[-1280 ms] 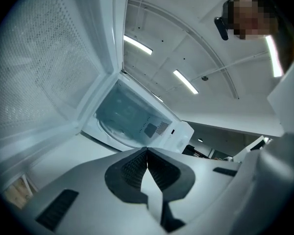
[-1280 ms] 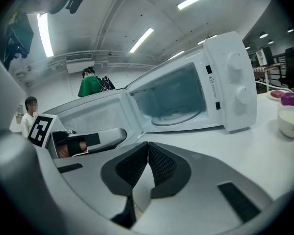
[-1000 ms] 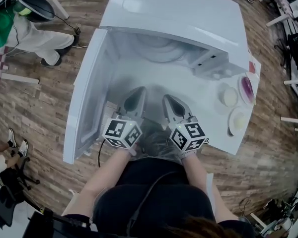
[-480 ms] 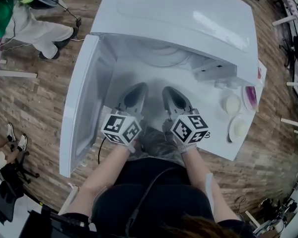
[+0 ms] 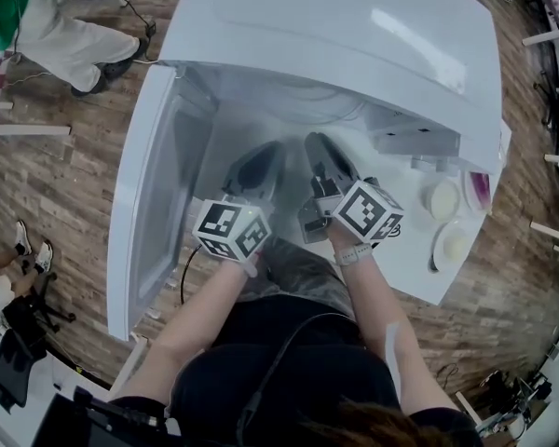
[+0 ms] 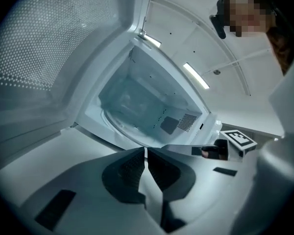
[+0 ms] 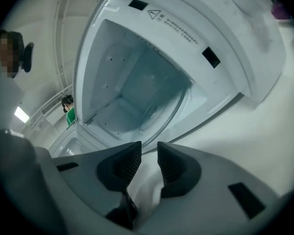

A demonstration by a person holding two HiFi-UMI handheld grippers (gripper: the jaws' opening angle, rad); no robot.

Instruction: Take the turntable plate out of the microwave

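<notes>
Wood plank floor surrounding white table; bystander in green standing at far left. Microwave sitting on table, door hanging wide open at left edge. Left gripper pointing into opening, jaws pressing together, gripping nothing. Glass turntable plate lying inside microwave, on cavity floor. Right gripper pointing in alongside, jaws having just been opening, standing apart, nothing between. Small dishes sitting along table's right edge.

The left gripper and right gripper have moved closer to the microwave opening; the right gripper has rolled, and its jaws have just been opening, with nothing between them
</notes>
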